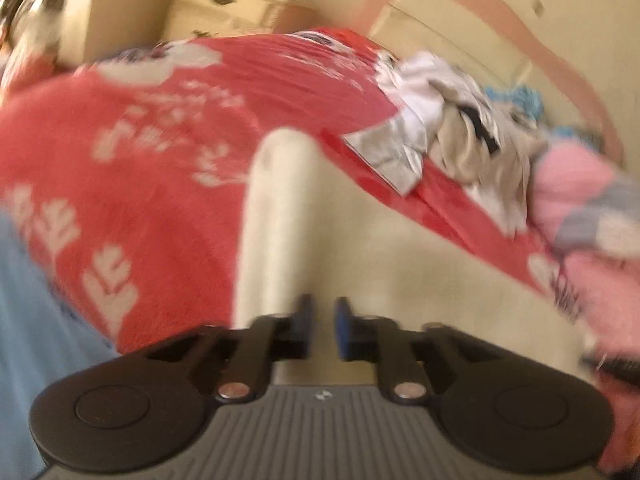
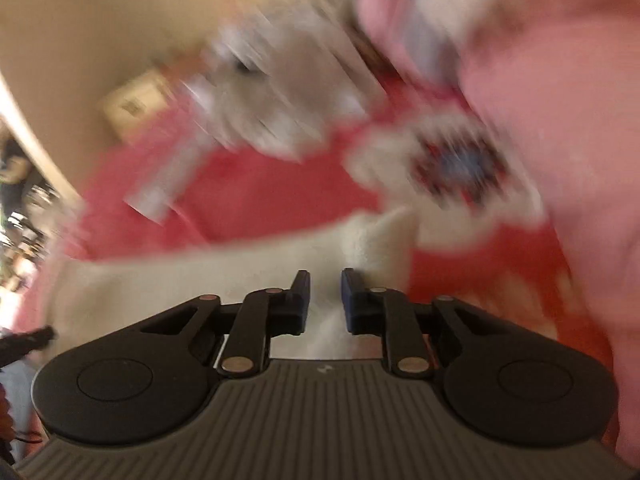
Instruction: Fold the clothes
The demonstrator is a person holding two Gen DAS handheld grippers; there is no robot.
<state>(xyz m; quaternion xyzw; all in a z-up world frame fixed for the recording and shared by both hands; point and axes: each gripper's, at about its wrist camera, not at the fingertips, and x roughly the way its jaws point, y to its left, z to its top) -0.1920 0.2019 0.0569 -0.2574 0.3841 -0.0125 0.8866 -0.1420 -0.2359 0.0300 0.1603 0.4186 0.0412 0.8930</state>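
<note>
Spreading across the left wrist view from 9 o'clock to 4 o'clock: red blanket (image 1: 160,140) with a white leaf print, serving as the work surface. Lying on top of it, filling the lower centre from 6 o'clock toward 3 o'clock: cream garment (image 1: 400,260), with one rolled fold rising toward the centre of the frame. Bunching at 3 o'clock, at the blanket's edge: pink fleece cloth (image 1: 568,184), partly overlaid with grey-blue patches. Sitting at 2 o'clock, just beside the pink fleece cloth and apart from the cream garment: heap of grey and white clothes (image 1: 460,140), still unfolded. Standing at 11 o'clock beyond the blanket: cream dresser (image 1: 224,4), drawers with dark handles. Showing at 8 o'clock: pale blue fabric (image 1: 24,320), kind not clear. Reaching in at 6 o'clock: left gripper (image 1: 324,320), jaws drawn almost together, pinching the cream garment. Right wrist view heavily blurring, yet showing the right gripper (image 2: 325,300) at 6 o'clock, jaws likewise drawn close, nipping a raised corner of the same cream garment over the blanket.
</note>
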